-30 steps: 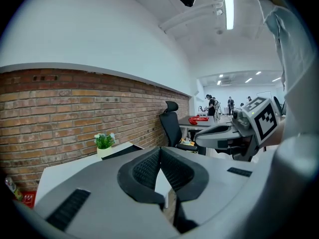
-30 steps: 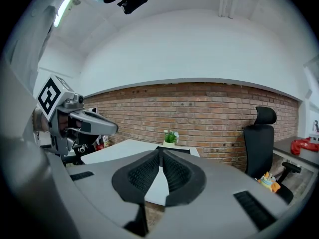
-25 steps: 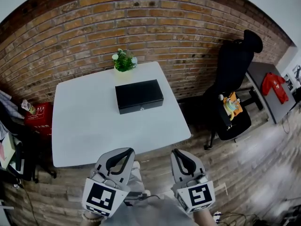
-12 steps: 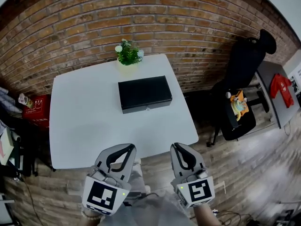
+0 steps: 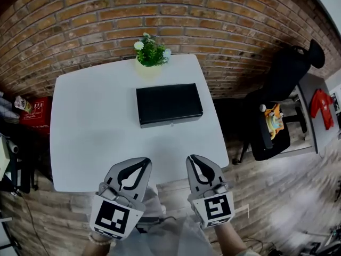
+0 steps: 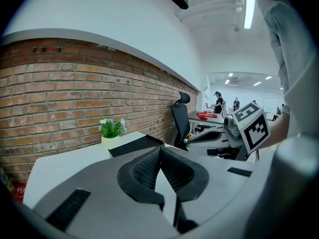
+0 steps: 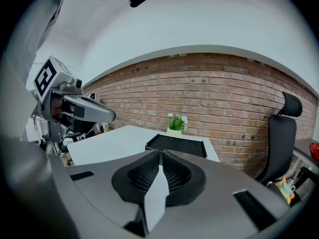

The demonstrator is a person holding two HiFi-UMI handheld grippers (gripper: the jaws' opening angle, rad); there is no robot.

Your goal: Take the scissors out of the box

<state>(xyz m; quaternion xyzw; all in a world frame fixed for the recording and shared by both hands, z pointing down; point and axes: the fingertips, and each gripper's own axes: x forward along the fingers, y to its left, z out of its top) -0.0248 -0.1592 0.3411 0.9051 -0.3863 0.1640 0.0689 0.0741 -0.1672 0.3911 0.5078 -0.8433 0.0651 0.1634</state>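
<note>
Left gripper [image 5: 143,164] and right gripper [image 5: 193,159], jaws pressed together on nothing, hover at the near edge of a white table [image 5: 90,137]. The closed black box [image 5: 169,104] lies there lengthwise left to right, parallel to the brick wall [image 5: 106,15]. Only the left gripper view shows people [image 6: 218,102] beyond the black chair [image 6: 180,116].

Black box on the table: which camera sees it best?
The head view: it shows the whole black box from above. The two gripper views catch it only at a flat angle, partly hidden.
</note>
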